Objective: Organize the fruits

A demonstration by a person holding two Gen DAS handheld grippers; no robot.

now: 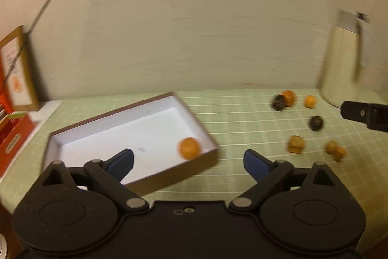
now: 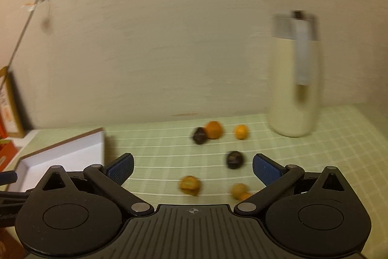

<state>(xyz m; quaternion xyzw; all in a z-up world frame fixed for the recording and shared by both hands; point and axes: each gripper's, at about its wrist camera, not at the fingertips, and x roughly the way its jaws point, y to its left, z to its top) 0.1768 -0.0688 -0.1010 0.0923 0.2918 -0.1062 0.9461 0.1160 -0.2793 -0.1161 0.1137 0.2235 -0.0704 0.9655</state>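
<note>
A shallow brown box with a white inside (image 1: 109, 135) lies on the green checked cloth; one orange fruit (image 1: 189, 148) sits in its near right corner. My left gripper (image 1: 188, 163) is open and empty just above the box's near edge. Several small orange fruits (image 2: 189, 185) and two dark ones (image 2: 234, 159) lie scattered on the cloth to the right. My right gripper (image 2: 192, 168) is open and empty above these fruits; its tip shows in the left wrist view (image 1: 363, 113). The box's corner shows at the left in the right wrist view (image 2: 72, 152).
A tall cream jug with a grey lid (image 2: 294, 86) stands at the back right against the wall. Red and orange cartons (image 1: 12, 113) stand at the left edge of the table. A cable (image 2: 21, 35) runs down the wall from a socket.
</note>
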